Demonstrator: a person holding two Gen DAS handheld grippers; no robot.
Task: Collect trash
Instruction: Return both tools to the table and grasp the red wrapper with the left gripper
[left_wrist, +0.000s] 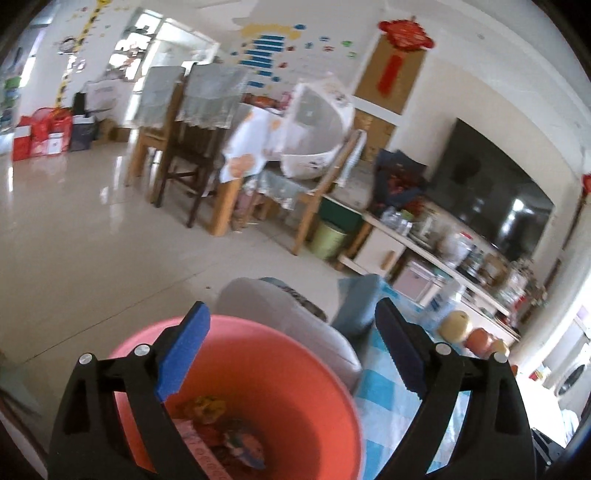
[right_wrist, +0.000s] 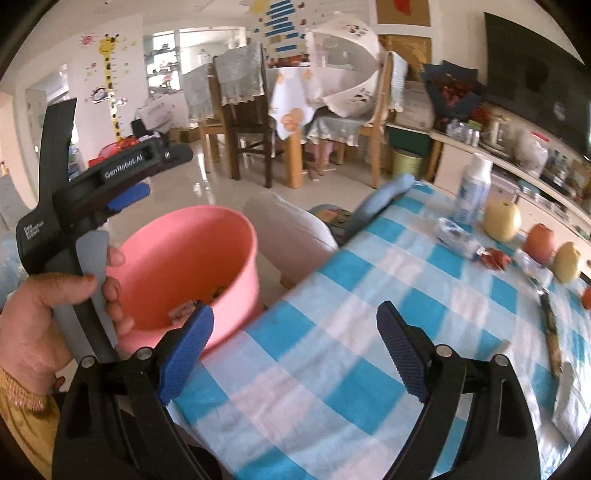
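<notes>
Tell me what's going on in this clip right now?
A person holding two handheld grippers is clearing trash from a table with a blue-checked cloth. The left gripper is open above a pink bucket that already holds some wrappers. The right gripper is open over the cloth, holding nothing. More wrappers lie near the fruit.

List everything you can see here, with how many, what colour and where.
bucket: 1, pink, beside the table edge, wrappers inside
tablecloth: 1, blue and white check, on table
spray bottle: 1, white, upright on table
fruit: 3 clear, yellow and orange, far table edge
wrappers: several, mixed colours, lying near fruit
chairs: several, wooden, around dining table
television: 1, black, right wall
green bin: 1, under cabinet
left hand: 1, holds left gripper, fingers apart above bucket
right gripper: 1, fingers apart over tablecloth
</notes>
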